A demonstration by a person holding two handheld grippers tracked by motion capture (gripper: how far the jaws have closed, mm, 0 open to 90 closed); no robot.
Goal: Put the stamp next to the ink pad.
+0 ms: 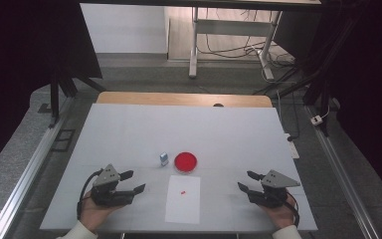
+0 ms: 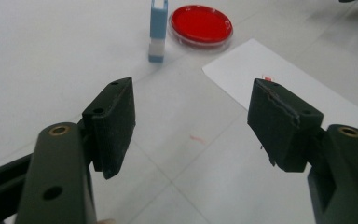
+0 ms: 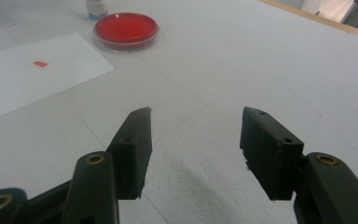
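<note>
A round red dish (image 1: 185, 162) (image 2: 200, 24) (image 3: 126, 29) sits mid-table, with a small blue-and-white upright block (image 1: 163, 159) (image 2: 157, 31) (image 3: 96, 8) just left of it. A white paper sheet (image 1: 183, 198) (image 2: 279, 84) (image 3: 32, 74) lies nearer the front, bearing a small red mark (image 1: 183, 191) (image 3: 40, 64). My left gripper (image 1: 133, 181) (image 2: 191, 123) rests at the front left, open and empty. My right gripper (image 1: 246, 180) (image 3: 193, 149) rests at the front right, open with nothing between its jaws.
The white tabletop (image 1: 129, 129) has a wooden strip (image 1: 179, 98) along its far edge. Metal rails (image 1: 30, 169) run along both sides. A desk frame with cables (image 1: 238, 50) stands beyond on the floor.
</note>
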